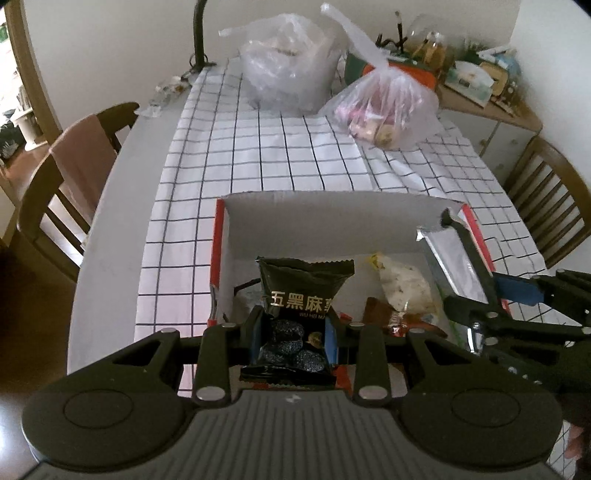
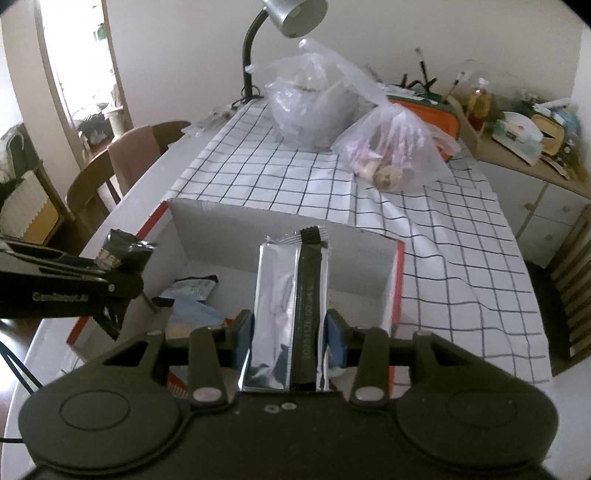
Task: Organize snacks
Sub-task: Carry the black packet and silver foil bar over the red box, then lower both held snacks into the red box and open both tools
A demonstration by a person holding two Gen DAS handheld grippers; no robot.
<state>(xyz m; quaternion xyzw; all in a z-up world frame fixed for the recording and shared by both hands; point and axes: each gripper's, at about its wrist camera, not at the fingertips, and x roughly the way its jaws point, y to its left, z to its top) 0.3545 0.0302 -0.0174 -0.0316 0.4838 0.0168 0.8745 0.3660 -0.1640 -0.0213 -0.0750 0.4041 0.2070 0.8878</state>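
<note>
We've got both claws loaded over the box right now. Our left gripper (image 1: pixel 293 328) is pinched narrow on a black snack packet (image 1: pixel 301 295), glossy film with a crimped zigzag top edge, gold lettering and dark speckled round pieces printed on its front; the blue pads press its two sides. Our right gripper (image 2: pixel 290 334) clamps a silver foil packet (image 2: pixel 290 295), long and flat, mirror-shiny and creased, with a black seam strip running up its back and a crimped top. Both packets hang above the open cardboard box (image 2: pixel 280 229), plain white inside with red outer edges, sitting on a white tablecloth (image 2: pixel 443 258) gridded in thin black lines. Down in the box we see more wrapped snacks: a pale, lumpy clear-wrapped one (image 1: pixel 404 284) and a brown wrapper (image 1: pixel 380 310) in the left view, a blue-and-white pouch (image 2: pixel 194 291) in the right. Farther back on the cloth stand two crinkled translucent plastic bags (image 2: pixel 397 155), the nearer one holding pinkish items, beside a gooseneck lamp (image 2: pixel 291 14) with a metal shade.
</note>
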